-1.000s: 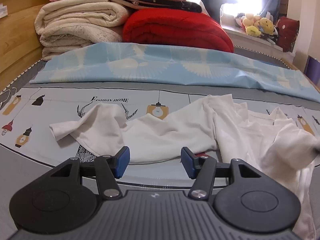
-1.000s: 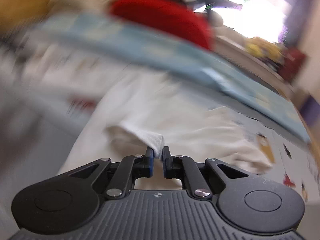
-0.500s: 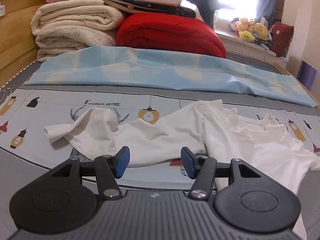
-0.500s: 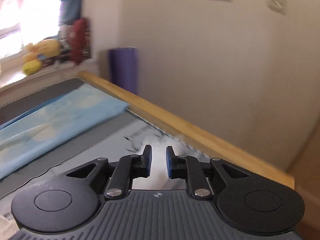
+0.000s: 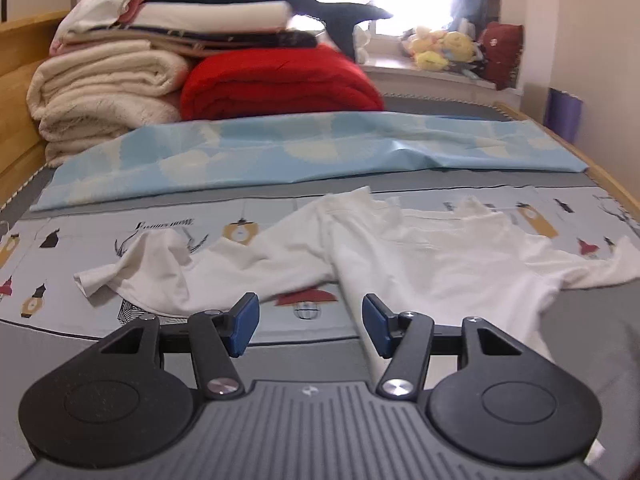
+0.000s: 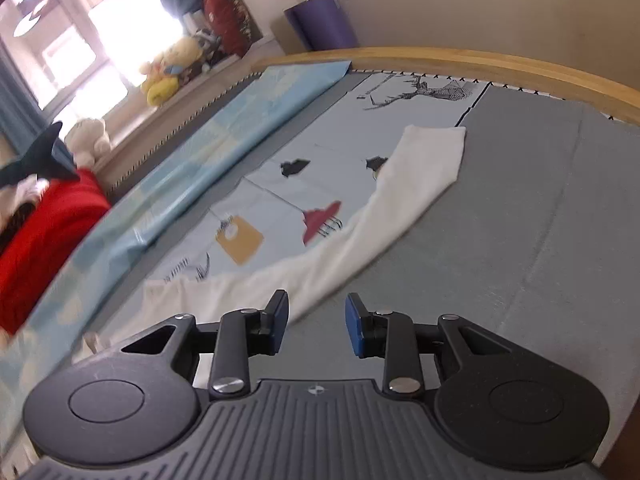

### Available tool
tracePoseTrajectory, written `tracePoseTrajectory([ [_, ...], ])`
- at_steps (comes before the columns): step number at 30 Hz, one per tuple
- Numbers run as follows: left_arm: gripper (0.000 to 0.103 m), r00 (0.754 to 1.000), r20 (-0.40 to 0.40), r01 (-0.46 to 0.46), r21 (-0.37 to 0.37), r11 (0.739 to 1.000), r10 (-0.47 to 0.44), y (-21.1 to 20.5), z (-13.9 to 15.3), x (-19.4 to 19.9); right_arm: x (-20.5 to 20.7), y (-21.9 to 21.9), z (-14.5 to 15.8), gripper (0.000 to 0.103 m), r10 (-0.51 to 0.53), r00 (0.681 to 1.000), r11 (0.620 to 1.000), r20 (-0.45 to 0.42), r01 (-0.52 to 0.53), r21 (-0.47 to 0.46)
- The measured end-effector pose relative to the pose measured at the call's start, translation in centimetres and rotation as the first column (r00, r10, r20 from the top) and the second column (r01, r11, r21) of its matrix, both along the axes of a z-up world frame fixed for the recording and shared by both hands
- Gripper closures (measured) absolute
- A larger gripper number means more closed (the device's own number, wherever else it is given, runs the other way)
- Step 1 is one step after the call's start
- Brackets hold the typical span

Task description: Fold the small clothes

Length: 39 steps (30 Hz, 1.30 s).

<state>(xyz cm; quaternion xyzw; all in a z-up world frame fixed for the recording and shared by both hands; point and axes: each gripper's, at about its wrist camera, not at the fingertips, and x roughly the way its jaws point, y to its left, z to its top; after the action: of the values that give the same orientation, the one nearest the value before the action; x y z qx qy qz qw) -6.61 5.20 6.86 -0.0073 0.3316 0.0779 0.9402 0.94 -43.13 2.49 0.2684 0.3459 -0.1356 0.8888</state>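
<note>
A white long-sleeved top (image 5: 420,256) lies crumpled across the printed bed sheet, one sleeve (image 5: 132,272) reaching left, the other spread out to the right. My left gripper (image 5: 310,322) hovers open just in front of its lower hem, nothing between the blue pads. In the right wrist view the right sleeve (image 6: 408,192) lies flat and stretched toward the bed's wooden edge. My right gripper (image 6: 316,322) hangs above the grey sheet beside that sleeve; its jaws are opening and hold nothing.
Folded cream blankets (image 5: 104,92) and a red quilt (image 5: 280,80) are stacked at the headboard, with a light blue cloth (image 5: 304,152) laid in front. A wooden bed rail (image 6: 480,64) runs along the far side. Plush toys (image 5: 444,48) sit on the window sill.
The right gripper let go of the white sleeve it was pinching, swung to the right and its jaws parted. The sleeve now lies spread out. The left gripper drew back and rose slightly.
</note>
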Motion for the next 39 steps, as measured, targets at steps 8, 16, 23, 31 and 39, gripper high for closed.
tracePoseTrajectory([
  [8,0.033,1.0,0.004,-0.015,-0.018,1.0,0.015,-2.2,-2.4,-1.1,7.5,-8.0,0.3,0.096,-0.016,1.0,0.994,-0.007,0.015,-0.112],
  [16,0.033,1.0,-0.012,0.018,0.127,0.992,-0.017,-0.6,-4.6,2.2,20.0,-13.4,-4.7,0.085,-0.032,0.995,0.991,-0.095,0.019,-0.136],
  [23,0.033,0.998,-0.054,0.045,0.183,0.982,-0.035,0.4,-6.2,3.1,26.6,-13.7,-11.5,0.062,-0.058,0.963,0.976,-0.262,0.0,-0.216],
  [31,0.033,0.996,-0.061,0.072,0.19,0.979,-0.062,-0.4,-6.8,3.5,25.5,-13.1,-7.7,0.099,-0.191,0.981,0.94,-0.038,0.172,-0.294],
  [39,0.033,0.995,-0.059,0.086,0.182,0.979,-0.077,-0.9,-7.0,3.2,18.5,-16.0,-5.9,0.098,-0.339,0.902,0.929,0.267,0.365,-0.054],
])
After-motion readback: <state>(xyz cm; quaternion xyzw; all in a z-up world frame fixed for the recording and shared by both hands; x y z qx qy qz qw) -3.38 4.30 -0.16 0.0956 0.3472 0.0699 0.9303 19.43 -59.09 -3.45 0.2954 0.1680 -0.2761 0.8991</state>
